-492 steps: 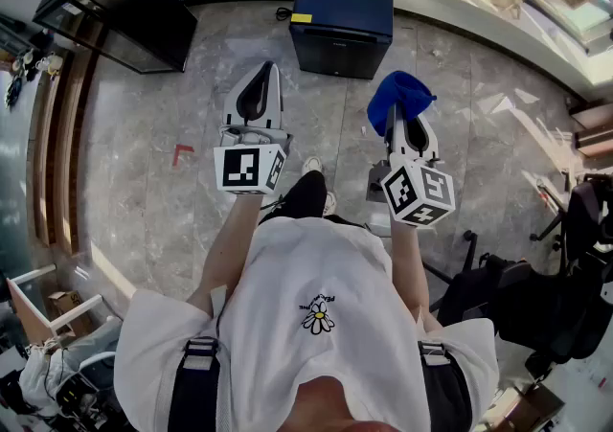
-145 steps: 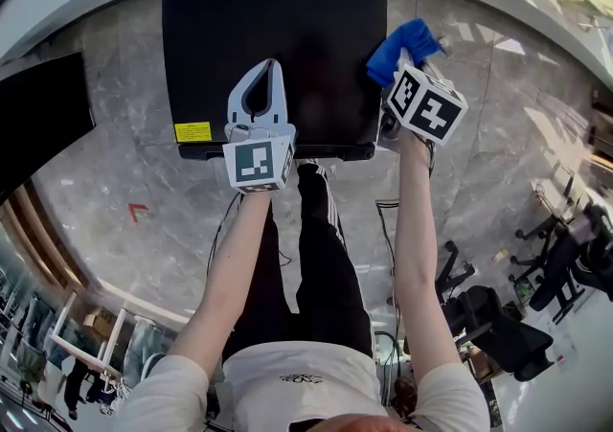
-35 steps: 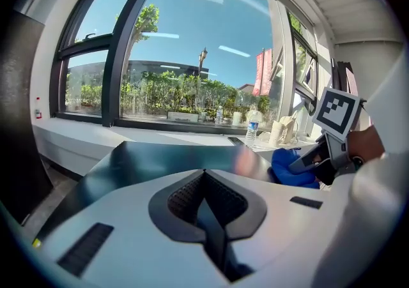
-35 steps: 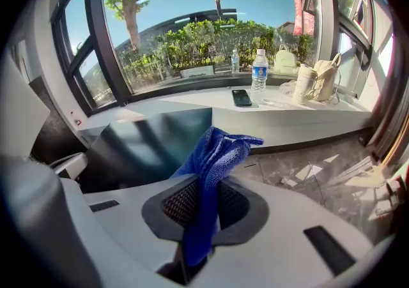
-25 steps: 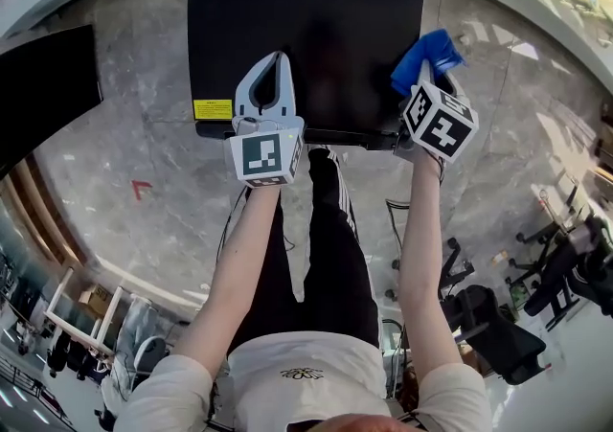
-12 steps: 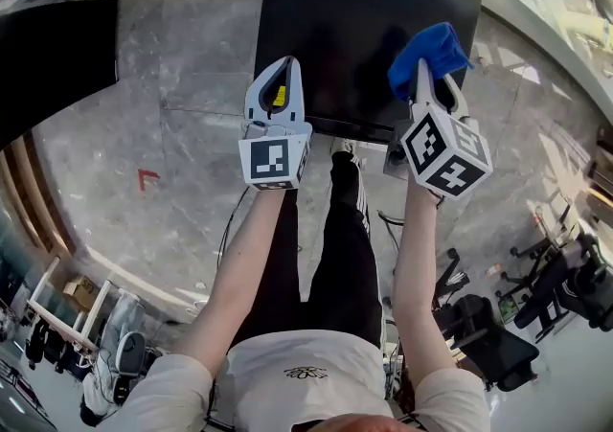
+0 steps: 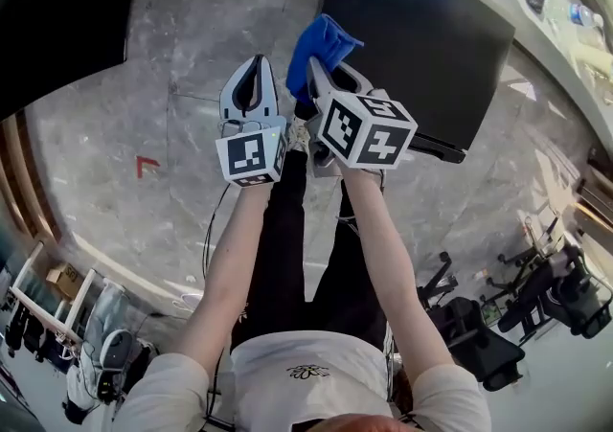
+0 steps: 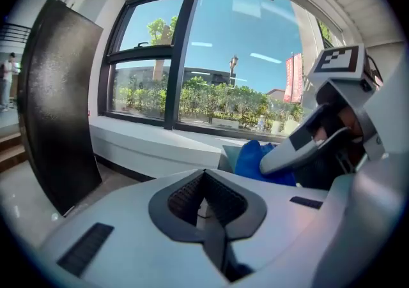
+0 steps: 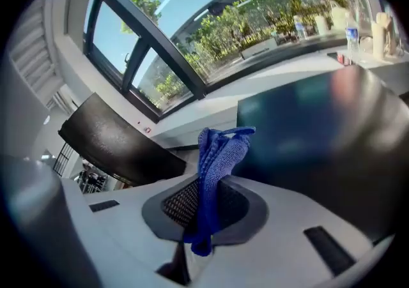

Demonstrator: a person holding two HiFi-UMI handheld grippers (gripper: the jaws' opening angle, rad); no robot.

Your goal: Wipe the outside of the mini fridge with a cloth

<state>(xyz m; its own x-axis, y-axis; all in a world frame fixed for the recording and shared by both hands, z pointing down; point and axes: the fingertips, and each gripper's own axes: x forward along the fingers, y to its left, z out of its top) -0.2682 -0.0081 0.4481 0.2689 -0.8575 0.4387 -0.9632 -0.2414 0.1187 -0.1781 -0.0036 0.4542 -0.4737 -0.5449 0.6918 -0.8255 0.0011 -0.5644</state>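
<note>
Right gripper view: my right gripper [image 9: 208,184] clamps the blue cloth [image 9: 217,152], held just beside the black mini fridge [image 9: 319,127] standing on the floor. My left gripper [image 8: 204,175] is closed, empty.

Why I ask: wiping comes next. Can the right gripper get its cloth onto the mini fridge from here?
Probably yes: the right gripper, shut on the blue cloth, is beside a corner of the mini fridge, with nothing between them.
</note>
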